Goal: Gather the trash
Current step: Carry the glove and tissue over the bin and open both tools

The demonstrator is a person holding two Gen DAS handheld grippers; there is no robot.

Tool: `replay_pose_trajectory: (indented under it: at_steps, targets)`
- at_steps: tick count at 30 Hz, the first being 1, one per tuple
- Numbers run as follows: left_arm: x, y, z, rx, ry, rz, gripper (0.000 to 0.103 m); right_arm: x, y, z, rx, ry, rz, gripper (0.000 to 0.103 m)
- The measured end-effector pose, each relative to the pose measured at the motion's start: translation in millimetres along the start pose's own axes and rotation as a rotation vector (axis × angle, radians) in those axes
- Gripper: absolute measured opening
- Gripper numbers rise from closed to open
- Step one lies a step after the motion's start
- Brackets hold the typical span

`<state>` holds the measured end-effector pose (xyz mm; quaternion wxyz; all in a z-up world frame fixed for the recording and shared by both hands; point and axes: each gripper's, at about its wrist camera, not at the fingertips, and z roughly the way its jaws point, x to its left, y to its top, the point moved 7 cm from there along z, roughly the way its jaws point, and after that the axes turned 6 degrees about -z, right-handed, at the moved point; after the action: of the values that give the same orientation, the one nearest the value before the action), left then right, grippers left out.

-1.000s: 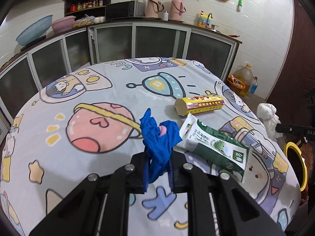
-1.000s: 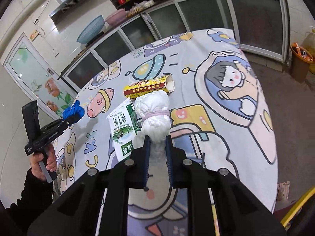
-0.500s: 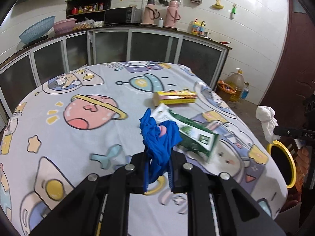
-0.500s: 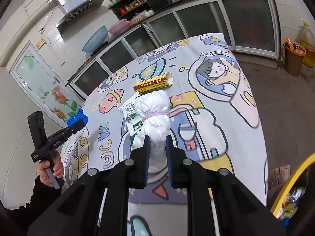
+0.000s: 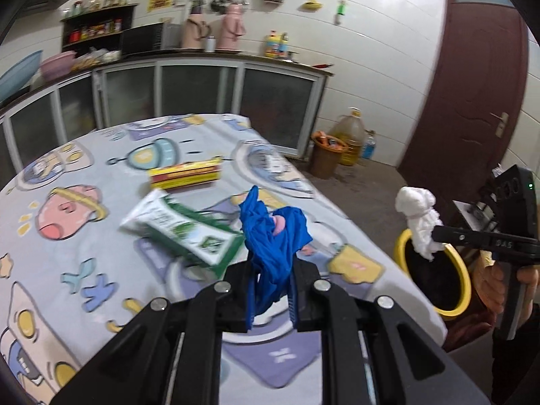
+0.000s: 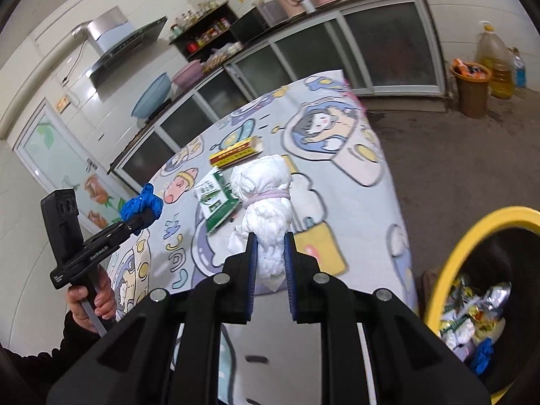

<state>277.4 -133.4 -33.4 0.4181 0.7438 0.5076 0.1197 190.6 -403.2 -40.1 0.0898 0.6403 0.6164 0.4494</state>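
My left gripper (image 5: 270, 263) is shut on a crumpled blue glove (image 5: 273, 233), held above the table's near right part. My right gripper (image 6: 269, 236) is shut on a tied white bundle (image 6: 265, 195); in the left wrist view this bundle (image 5: 418, 216) hangs over the rim of the yellow-rimmed trash bin (image 5: 455, 303). The bin (image 6: 449, 270) stands on the floor beside the table and holds wrappers. A green-and-white carton (image 5: 182, 229) and a yellow-and-red box (image 5: 185, 176) lie on the table.
The round table (image 5: 67, 253) has a cartoon-print cloth. An orange bucket (image 5: 327, 158) and an oil jug (image 5: 351, 135) stand on the floor by the glass-door cabinets (image 5: 202, 94). A dark red door (image 5: 472, 84) is at the right.
Both grippers have swung toward the right side of the table, keeping their loads. The white bundle now hangs over the yellow bin, which has come into the right wrist view.
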Motion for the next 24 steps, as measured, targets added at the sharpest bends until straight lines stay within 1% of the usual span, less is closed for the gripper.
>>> replay_pose_trajectory:
  at_steps: [10,16,24]
  targets:
    - [-82.2,3.8,24.3,0.025,-0.101,0.118,0.014,-62.0,-19.1,-51.9,-0.067,-0.090,0.098,0.016]
    - [-125.4,2.5,36.9,0.046,-0.162,0.167,0.014,-97.9,-32.3,-82.1,-0.106,-0.148,0.162,0.016]
    - [-178.3,-3.4,53.9,0.067,-0.228,0.239,0.014,-134.3,-50.4,-112.7,-0.146,-0.206,0.233,0.016]
